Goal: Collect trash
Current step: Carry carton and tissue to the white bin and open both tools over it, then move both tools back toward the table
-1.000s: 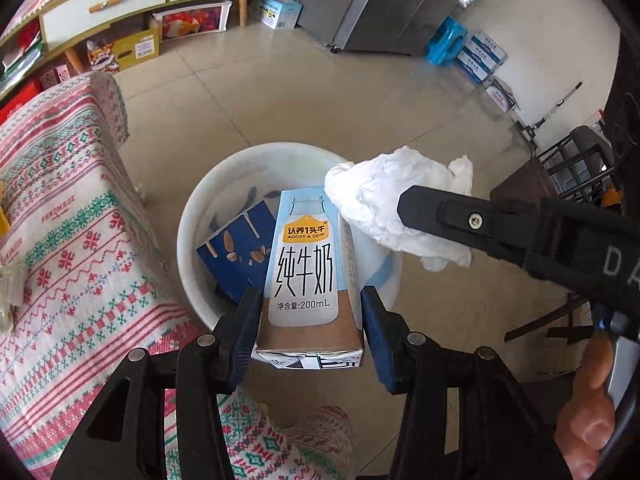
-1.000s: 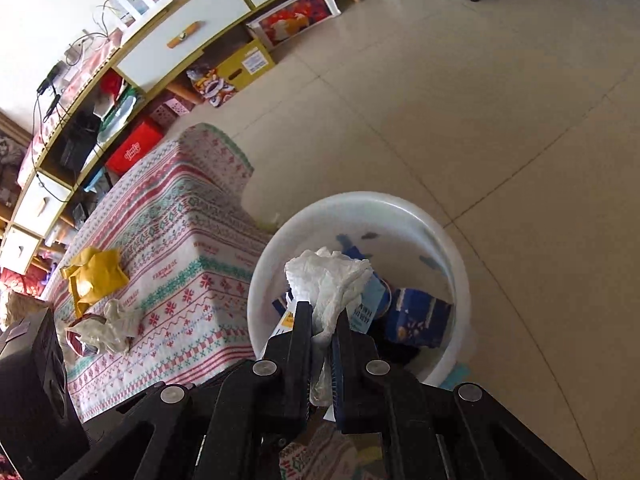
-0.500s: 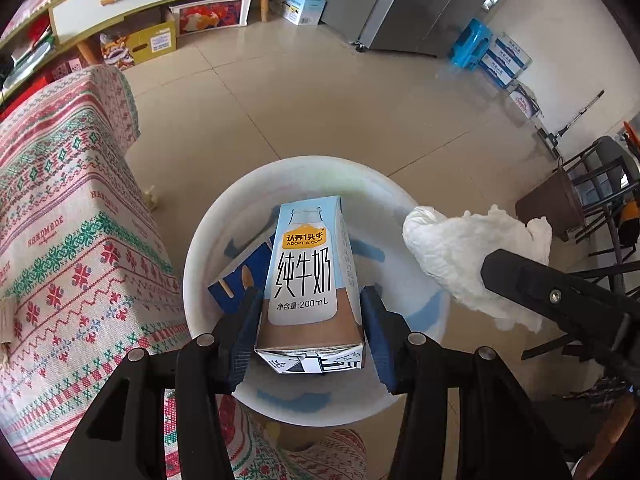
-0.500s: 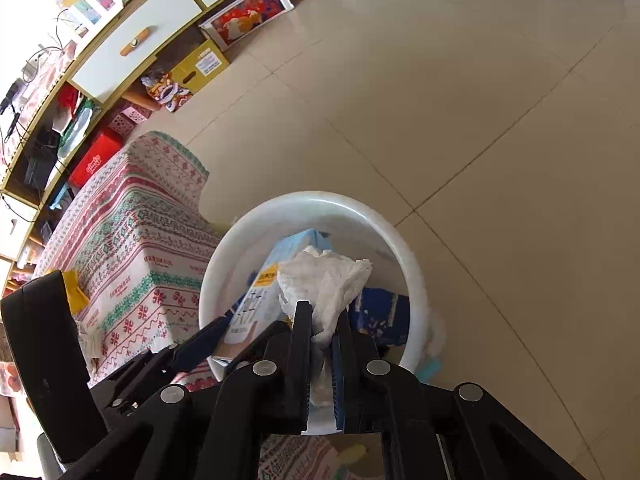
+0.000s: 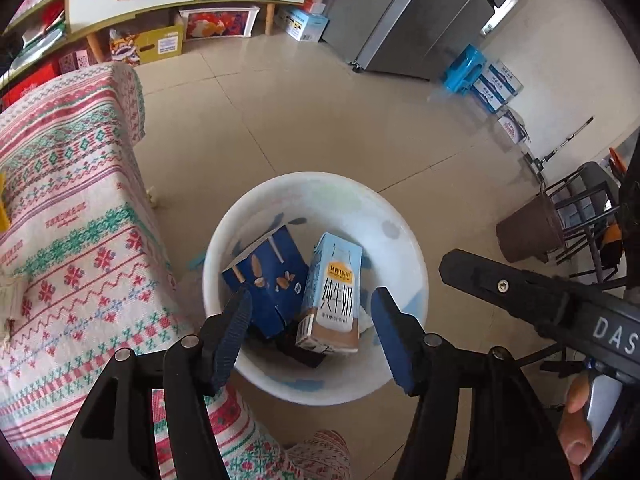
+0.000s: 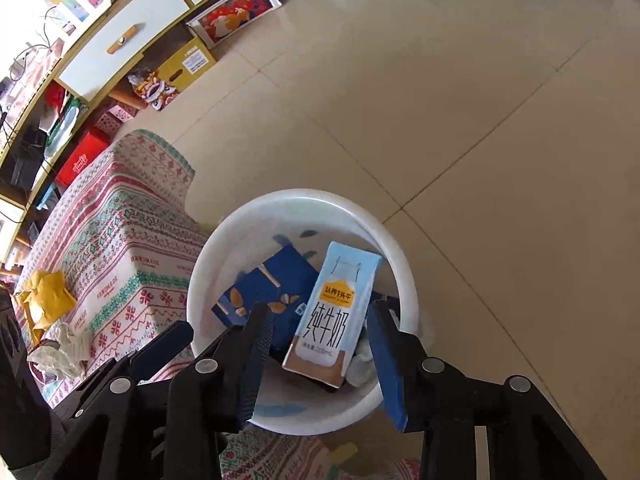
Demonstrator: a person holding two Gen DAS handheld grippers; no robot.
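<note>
Both tools hang over the round white plastic bin (image 5: 404, 240) on the tiled floor, just beside the corner of the table draped in a red-and-green patterned cloth (image 5: 72, 208) — a position that lets dropped items fall inside the rim. The left gripper (image 5: 310, 334) is spread wide and holds nothing; the right gripper (image 6: 320, 354) is likewise spread and empty. The pale-blue 200 mL milk carton (image 5: 334, 294) leans inside the bin against a dark-blue flattened carton (image 5: 266, 280). A crumpled white tissue (image 6: 362, 364) lies beneath the milk carton. On the cloth — near its left edge — a yellow wrapper (image 6: 46, 300) and another white tissue wad (image 6: 64, 350) remain uncollected, judged the next targets.
</note>
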